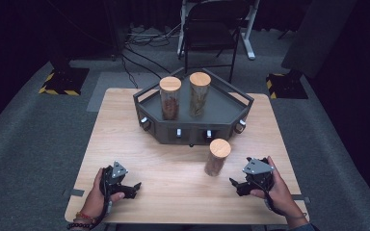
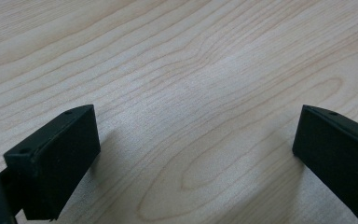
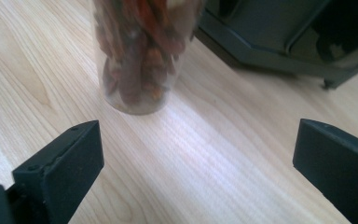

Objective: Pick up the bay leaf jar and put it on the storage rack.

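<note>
Dark tray at desk far edge holds two cork-lidded jars, reddish-brown contents. Third jar stands on desk before tray. Left gripper and right gripper: jaws wide, empty.

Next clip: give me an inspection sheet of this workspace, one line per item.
Surface: wooden table, bare grain.
Job's things: grey tray holding two cork-lidded jars; third jar upright on the table before it.
Clutter: nothing seen.
Grippers: left gripper and right gripper open, empty, near the table's front edge.
Cables: bundle on floor behind the table.
Surroundings: folding chair, grey carpet, dark curtains.
</note>
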The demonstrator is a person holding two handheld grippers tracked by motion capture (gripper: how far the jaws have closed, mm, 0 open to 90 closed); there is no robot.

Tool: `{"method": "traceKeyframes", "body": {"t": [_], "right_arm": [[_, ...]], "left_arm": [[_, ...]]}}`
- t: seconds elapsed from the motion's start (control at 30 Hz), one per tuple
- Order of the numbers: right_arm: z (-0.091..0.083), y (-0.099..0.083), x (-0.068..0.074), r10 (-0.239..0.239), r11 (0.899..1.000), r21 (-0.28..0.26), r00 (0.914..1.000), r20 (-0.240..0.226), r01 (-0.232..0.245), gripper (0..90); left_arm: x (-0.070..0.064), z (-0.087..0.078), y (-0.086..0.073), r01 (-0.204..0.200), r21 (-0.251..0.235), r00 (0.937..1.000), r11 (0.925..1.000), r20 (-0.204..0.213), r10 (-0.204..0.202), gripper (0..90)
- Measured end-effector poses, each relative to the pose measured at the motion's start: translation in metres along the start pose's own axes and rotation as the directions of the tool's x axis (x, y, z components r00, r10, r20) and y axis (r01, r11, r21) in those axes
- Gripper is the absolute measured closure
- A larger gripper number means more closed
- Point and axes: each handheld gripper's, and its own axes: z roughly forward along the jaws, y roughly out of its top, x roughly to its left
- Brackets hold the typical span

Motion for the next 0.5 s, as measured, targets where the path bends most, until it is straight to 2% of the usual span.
{"method": "traceKeyframes", "body": {"t": [0.5], "right_arm": [[0.012, -0.045, -0.009, 0.086, 0.994, 0.072, 0.9962, 0.014, -0.086, 1.9]], "left_arm": [[0.000, 0.000, 0.000, 0.000, -0.001, 1.0000, 1.0000, 0.001, 0.000, 0.5]]}}
